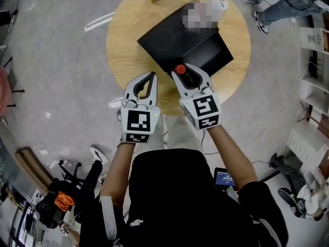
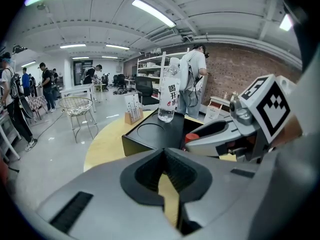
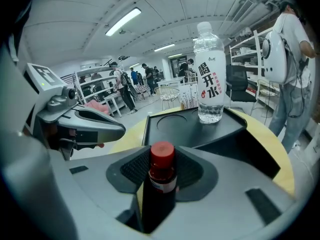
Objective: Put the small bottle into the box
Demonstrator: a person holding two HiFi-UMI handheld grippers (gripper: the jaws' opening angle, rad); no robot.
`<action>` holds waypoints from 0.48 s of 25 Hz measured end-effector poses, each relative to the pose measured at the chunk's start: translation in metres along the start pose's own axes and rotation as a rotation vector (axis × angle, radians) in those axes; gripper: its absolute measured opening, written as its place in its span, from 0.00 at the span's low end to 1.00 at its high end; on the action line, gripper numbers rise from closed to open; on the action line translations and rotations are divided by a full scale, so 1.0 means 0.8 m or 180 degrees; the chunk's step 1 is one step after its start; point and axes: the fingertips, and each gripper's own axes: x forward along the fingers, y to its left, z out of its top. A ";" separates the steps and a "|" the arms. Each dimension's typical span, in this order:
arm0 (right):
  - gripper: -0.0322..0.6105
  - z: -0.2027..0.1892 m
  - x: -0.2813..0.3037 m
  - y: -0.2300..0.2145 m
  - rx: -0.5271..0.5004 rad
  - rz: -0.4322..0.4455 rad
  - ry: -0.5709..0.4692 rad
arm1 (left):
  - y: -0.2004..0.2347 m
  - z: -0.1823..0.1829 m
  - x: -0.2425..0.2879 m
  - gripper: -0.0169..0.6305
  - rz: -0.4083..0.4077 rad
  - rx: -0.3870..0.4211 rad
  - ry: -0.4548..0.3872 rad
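Small bottle (image 3: 161, 174), red cap up, is clamped in my right gripper (image 1: 189, 75) at the black box's (image 1: 169, 35) six o'clock edge; left gripper (image 1: 148, 77) pinched together, empty, at seven.

Bright, even indoor light. Ceiling tube lights (image 2: 154, 13) above desk (image 1: 123, 35) blown to white in both gripper views. Floor (image 2: 65, 149) left of desk glossy, with pale reflections. Shadows around desk soft and faint. Black box (image 1: 169, 37) on desk: dull sheen, little surface detail. Water bottle (image 3: 210, 79) on desk catches glints. Strong fisheye bend, dark corners, ceiling lines curved. Left claw (image 2: 163, 153) and right claw (image 3: 162, 156) soft near lens. Room beyond desk sharper.
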 end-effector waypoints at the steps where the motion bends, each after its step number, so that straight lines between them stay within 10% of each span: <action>1: 0.26 0.000 0.000 0.000 0.0007 -0.0003 0.0001 | -0.001 0.000 0.001 0.05 -0.0003 0.0002 0.0001; 12: 0.26 -0.009 -0.010 0.005 -0.0032 -0.0012 0.0018 | -0.012 -0.001 -0.003 0.05 -0.0028 0.0013 -0.0011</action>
